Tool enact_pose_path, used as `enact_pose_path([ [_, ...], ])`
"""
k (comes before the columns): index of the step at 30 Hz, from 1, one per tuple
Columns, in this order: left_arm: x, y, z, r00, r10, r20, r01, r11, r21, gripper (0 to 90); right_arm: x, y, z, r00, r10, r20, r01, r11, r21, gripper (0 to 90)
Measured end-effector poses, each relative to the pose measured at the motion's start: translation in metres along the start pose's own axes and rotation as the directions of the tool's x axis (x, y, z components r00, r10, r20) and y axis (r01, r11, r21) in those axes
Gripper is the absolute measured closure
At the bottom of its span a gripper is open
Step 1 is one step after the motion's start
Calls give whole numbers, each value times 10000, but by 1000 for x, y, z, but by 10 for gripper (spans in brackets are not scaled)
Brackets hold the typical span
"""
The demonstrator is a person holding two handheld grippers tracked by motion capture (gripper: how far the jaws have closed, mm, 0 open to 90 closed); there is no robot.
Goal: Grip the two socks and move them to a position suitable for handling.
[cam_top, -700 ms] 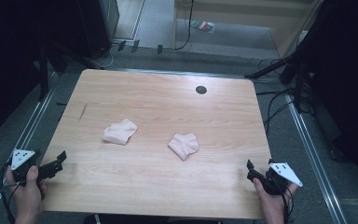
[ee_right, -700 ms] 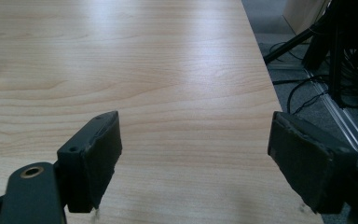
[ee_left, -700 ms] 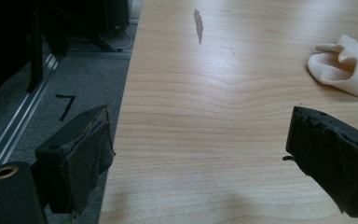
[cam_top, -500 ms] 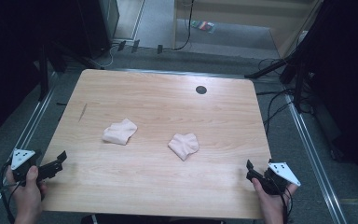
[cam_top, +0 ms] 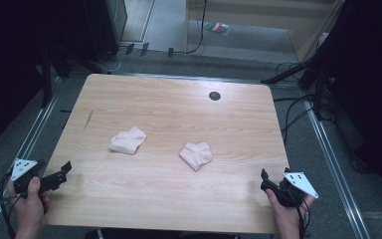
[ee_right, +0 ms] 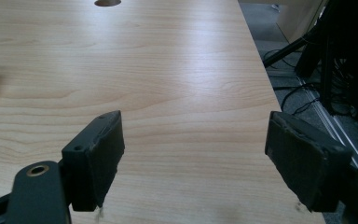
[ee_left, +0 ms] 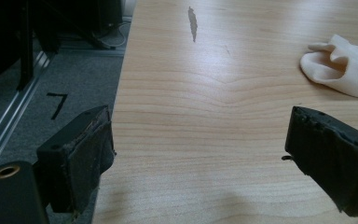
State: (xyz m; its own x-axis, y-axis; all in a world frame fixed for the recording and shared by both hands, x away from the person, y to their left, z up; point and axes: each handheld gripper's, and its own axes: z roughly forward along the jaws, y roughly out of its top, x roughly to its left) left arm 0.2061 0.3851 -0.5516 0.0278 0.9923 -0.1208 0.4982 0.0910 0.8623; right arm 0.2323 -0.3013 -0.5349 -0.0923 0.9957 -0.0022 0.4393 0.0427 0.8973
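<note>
Tongs gape beside left sock; toe toward table's far-right.

Light wooden table on grey carpet floor, black cables, dark surroundings either side.

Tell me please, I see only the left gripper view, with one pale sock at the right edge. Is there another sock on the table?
Observer: Yes. A second pale sock lies near the table's middle, to the right of the first sock in the high view, apart from it.
Operator: Where is the right gripper?
Observer: The right gripper sits at the table's near right corner, jaws open, nothing between them.
Operator: Is anything else on the table?
Observer: A small dark round hole near the far edge.
</note>
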Motion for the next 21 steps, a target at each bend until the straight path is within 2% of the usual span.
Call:
enact_pose_path([
  [7,-1,0,0,10000,37,-50,-37,10000,-58,80,13,7,-2,9996,65,-281,-65,10000,-26,206],
  [11,-2,0,0,9998,168,-104,-168,9998,-65,80,24,15,-1,9996,65,-280,-65,10000,9,234],
  [15,-1,0,-1,10000,86,-23,-86,10000,-29,80,34,21,0,9984,85,-552,-86,10000,-14,249],
  [21,-2,0,0,9999,116,-29,-116,9999,-5,80,51,31,-3,9950,-185,-982,174,9998,-117,253],
])
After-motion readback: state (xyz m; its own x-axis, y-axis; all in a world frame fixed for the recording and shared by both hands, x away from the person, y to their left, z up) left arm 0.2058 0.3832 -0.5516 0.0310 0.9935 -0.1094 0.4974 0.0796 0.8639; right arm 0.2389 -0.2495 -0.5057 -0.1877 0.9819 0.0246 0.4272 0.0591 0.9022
